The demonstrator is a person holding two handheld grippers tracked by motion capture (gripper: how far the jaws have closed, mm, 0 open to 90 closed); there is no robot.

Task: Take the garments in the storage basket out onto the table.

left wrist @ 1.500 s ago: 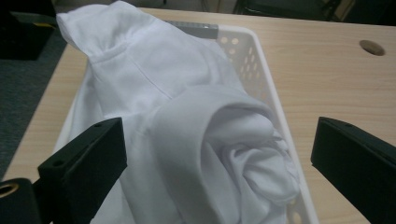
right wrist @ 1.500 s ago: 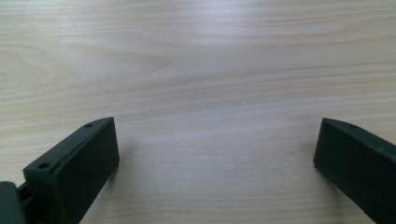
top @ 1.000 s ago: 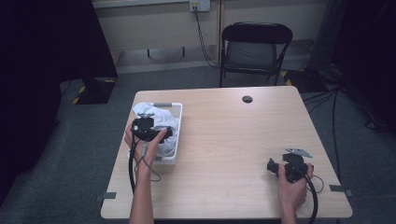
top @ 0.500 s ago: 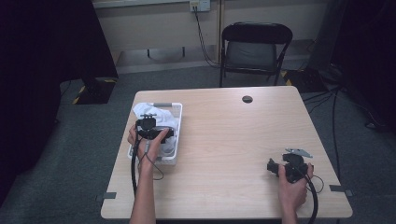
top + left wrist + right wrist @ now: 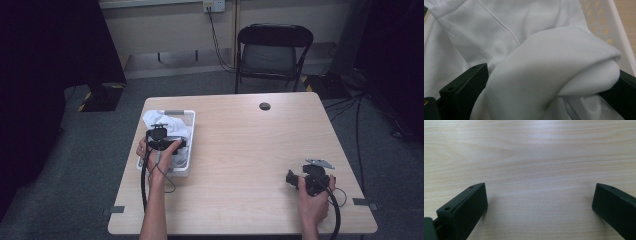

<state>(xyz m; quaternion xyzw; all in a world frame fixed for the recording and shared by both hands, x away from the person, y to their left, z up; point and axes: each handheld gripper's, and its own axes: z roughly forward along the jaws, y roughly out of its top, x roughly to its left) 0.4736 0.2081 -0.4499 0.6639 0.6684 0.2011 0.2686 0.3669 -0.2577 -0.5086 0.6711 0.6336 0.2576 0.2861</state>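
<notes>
So, from where I'm standing, the left gripper [image 5: 165, 145] is down in the white basket [image 5: 186, 165] with its 2 jaws spread wide and a fat fold of white cloth [image 5: 554, 72] bulging up between them. The jaws sit on either side of that fold but haven't squeezed it, so no real grip as far as I can tell. The rest of the cloth lies bunched in the basket beyond and under the jaws, with the perforated basket wall just past the right-hand jaw.

The fabric looks thin, smooth and floppy, probably very light and a bit slippery, with a stitched seam running across the panel beyond the tongs. I'd guess it'll drape and trail rather than lift as one piece, and a shallow pinch could slide off. The doubled-over roll right between the jaws seems the best place to bite, since it's thick enough to hold. The seam or hem would be a decent second pick.

The right gripper [image 5: 311, 181] is resting well off on the bare wooden table [image 5: 250, 150], jaws wide apart, nothing between them but tabletop.
</notes>
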